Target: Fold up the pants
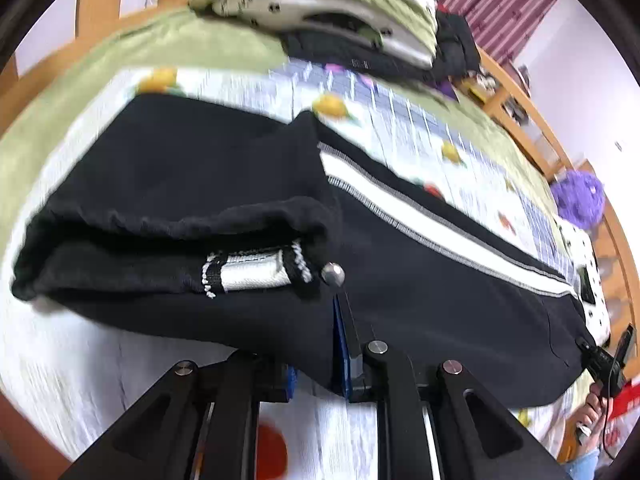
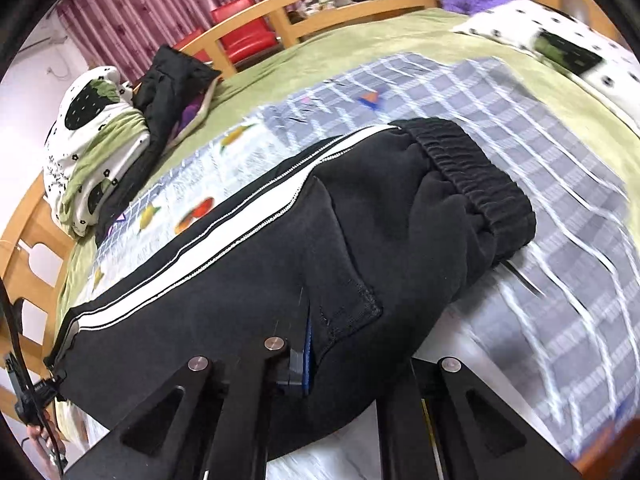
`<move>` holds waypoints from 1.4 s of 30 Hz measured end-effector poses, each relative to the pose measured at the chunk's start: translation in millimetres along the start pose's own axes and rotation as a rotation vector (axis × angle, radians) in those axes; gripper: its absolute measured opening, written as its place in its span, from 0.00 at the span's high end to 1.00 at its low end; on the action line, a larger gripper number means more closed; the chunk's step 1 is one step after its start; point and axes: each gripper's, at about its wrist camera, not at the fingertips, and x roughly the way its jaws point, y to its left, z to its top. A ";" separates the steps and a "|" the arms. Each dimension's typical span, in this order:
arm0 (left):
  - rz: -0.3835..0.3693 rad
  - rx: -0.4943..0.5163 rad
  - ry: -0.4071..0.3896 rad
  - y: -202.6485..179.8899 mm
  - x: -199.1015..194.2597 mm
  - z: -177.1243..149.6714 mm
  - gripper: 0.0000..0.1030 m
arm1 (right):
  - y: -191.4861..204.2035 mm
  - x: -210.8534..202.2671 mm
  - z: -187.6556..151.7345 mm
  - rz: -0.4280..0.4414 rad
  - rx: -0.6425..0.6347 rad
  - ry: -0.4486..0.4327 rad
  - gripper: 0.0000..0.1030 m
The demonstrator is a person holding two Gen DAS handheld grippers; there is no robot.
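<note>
You've got the black fleece track pants with white side stripes (image 1: 420, 280) pinched at both ends, lying lengthwise on the fruit-print checked blanket (image 1: 400, 112) over the green bed. Left gripper (image 1: 340, 344) is clenched on the near edge at the cuff end, where the ribbed hem (image 1: 252, 268) with its white stripe tab is doubled over; blue pads bite into cloth, no gap showing. Right gripper (image 2: 306, 344) is likewise clamped on the near edge by the pocket seam, w/ the gathered elastic waistband (image 2: 476, 184) just beyond it. In the right wrist view you see the far cuff end held by your other tool at the left rim, so the pants span btwn both hands.

My read: you're at the lift-and-carry part of a fold, taking the near long edge over toward the striped far edge.

To do it well:
- Keep both hands level w/ each other, so the edge stays straight and doesn't sag mid-span.
- Keep light tension btwn grippers; fleece is thick & heavy, so it'll likely droop or slip from a shallow bite.
- Watch that the doubled cuff doesn't unroll as you go.
- Lay the edge down along the stripe before letting go, both ends together.
- Stay clear of the folded bedding pile (image 1: 320, 8) at the bed's far side.
</note>
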 end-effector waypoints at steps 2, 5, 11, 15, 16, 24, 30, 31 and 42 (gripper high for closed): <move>0.008 0.006 0.033 0.5 -1.0 -18.4 0.80 | -18.6 -7.4 -16.2 -0.008 0.026 0.017 0.89; 0.086 0.002 0.080 5.0 -7.6 -39.0 0.66 | -35.7 -4.0 -38.0 -0.056 0.039 0.083 0.76; 0.129 0.077 0.031 5.9 -49.9 -64.7 0.53 | -16.2 -36.9 -69.2 -0.147 -0.086 0.056 0.66; 0.146 0.132 -0.039 -3.9 -61.9 -63.5 0.52 | 15.7 -63.8 -72.3 -0.155 -0.118 -0.016 0.57; 0.159 0.137 -0.058 -7.9 -60.3 -58.0 0.52 | 27.3 -68.4 -71.4 -0.129 -0.118 -0.033 0.57; 0.248 0.166 -0.110 -23.2 -27.5 -20.9 0.52 | 133.9 -77.0 -78.8 0.040 -0.179 -0.104 0.55; 0.345 0.207 -0.167 -16.3 -10.8 1.2 0.82 | 203.9 -44.9 -96.7 0.161 -0.155 -0.025 0.52; 0.334 0.193 -0.197 -8.4 -19.1 11.6 0.90 | 219.1 -41.0 -102.5 0.162 -0.183 -0.017 0.52; 0.473 0.149 -0.271 53.1 -46.0 126.5 0.69 | 270.3 -16.5 -113.7 0.156 -0.280 0.066 0.52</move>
